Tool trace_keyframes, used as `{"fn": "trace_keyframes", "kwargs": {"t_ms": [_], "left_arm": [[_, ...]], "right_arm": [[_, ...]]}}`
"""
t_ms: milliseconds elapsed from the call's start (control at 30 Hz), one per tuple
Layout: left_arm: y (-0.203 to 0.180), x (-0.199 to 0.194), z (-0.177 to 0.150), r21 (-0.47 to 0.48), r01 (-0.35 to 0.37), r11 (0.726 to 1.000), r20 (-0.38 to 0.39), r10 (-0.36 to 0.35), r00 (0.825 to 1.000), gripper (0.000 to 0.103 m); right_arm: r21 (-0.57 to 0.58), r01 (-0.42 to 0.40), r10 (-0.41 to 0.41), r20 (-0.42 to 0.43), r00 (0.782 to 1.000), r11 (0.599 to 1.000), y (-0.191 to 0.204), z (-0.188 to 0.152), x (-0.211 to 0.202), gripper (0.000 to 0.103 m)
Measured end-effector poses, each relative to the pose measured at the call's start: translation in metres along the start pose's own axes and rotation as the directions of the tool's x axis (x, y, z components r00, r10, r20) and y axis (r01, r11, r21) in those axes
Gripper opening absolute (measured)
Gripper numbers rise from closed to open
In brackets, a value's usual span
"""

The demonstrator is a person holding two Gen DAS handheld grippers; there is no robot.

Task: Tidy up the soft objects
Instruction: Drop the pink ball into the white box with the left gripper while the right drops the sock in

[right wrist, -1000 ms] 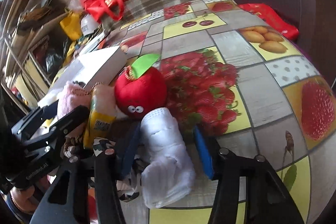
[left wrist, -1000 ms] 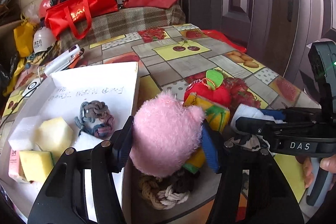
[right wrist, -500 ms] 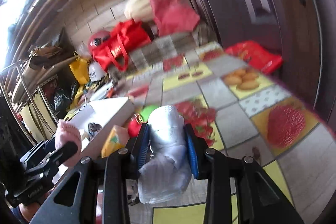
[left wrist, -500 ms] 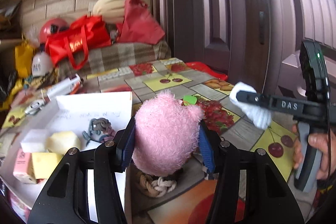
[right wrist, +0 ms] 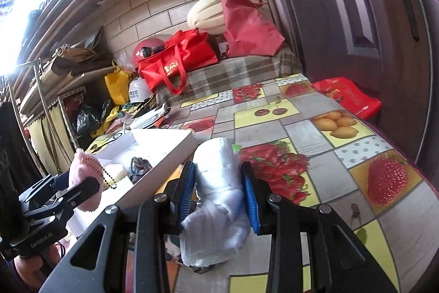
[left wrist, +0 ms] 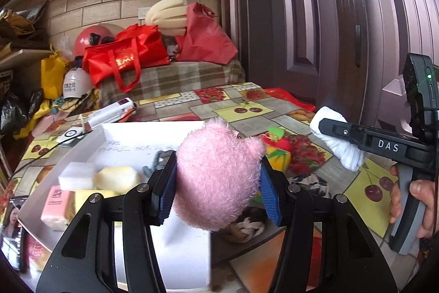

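Pink and fluffy, a plush toy point(left wrist: 218, 177) is squeezed between the blue pads of the left gripper point(left wrist: 216, 180), held in the air just over the near edge of a shallow white box point(left wrist: 148, 131). That box already holds foam sponges point(left wrist: 115, 179) and a knotted rope point(left wrist: 159, 159), so it seems to be the collecting place. To the right, the right gripper point(right wrist: 218, 190) has its jaws closed on a rolled white towel point(right wrist: 216, 183), lifted above the fruit-patterned tablecloth point(right wrist: 323, 133), likely waiting its turn. A red apple plush point(left wrist: 277, 143) lies on the table beside the box.
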State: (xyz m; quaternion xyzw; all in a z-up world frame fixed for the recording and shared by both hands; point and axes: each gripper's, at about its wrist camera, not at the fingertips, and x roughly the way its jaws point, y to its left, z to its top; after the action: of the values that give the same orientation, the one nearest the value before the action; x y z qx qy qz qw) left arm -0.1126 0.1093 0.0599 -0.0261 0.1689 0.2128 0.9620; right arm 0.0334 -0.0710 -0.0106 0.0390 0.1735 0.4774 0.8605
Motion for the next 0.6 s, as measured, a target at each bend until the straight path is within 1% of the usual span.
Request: {"fn": "trace_keyframes", "kwargs": {"t_ms": [267, 600], "left_arm": [[0.025, -0.006, -0.004, -0.022, -0.049, 0.999, 0.004, 0.049, 0.999, 0.054], [0.067, -0.01, -0.007, -0.07, -0.15, 0.986, -0.002, 0.151, 0.989, 0.054]], "right_arm": [[-0.084, -0.029, 0.029, -0.001, 1.0, 0.996, 0.034, -0.003, 0.013, 0.034], [-0.167, -0.085, 0.081, -0.031, 0.996, 0.982, 0.069, -0.006, 0.034, 0.034]]}}
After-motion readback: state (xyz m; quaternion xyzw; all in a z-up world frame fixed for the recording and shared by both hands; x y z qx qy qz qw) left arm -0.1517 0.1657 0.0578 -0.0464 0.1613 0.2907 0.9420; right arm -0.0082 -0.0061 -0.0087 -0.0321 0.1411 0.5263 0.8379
